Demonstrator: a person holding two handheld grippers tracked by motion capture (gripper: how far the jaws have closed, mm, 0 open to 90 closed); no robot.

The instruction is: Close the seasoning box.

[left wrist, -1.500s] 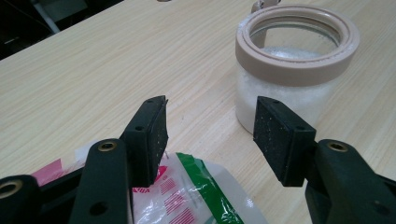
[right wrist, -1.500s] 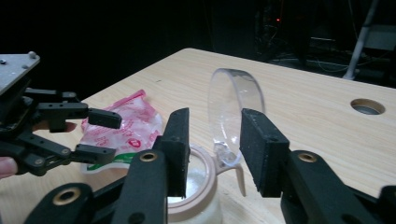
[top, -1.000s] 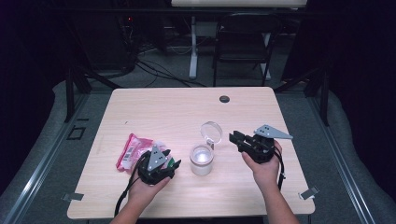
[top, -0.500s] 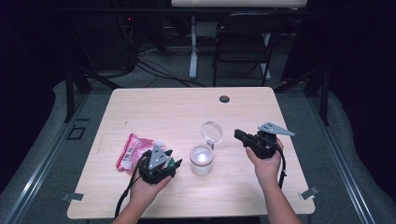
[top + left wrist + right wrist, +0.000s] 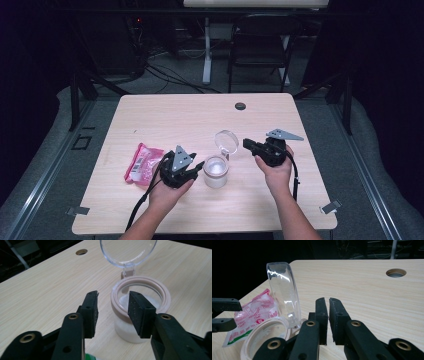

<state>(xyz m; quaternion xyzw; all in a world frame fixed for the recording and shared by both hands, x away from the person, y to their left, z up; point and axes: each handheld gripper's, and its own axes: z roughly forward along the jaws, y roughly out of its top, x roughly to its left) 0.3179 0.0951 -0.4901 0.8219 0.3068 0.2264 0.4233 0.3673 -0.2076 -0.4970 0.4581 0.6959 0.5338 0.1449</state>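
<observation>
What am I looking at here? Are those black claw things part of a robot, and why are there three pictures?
No robot: a person holds a hand-held gripper in each hand. One camera looks down from above; the other two ride on the grippers. On the wooden table stand a small jar with its clear hinged lid flipped open, and a pink packet. The left hand-held gripper, open, has just been closing beside the jar, touching nothing. The right hand-held gripper is shut, empty.

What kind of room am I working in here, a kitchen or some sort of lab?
Probably a lab or recording studio, not a kitchen: a bare wooden table with a cable hole, dark curtains around it, loose cables on the floor and a folding chair behind.
</observation>
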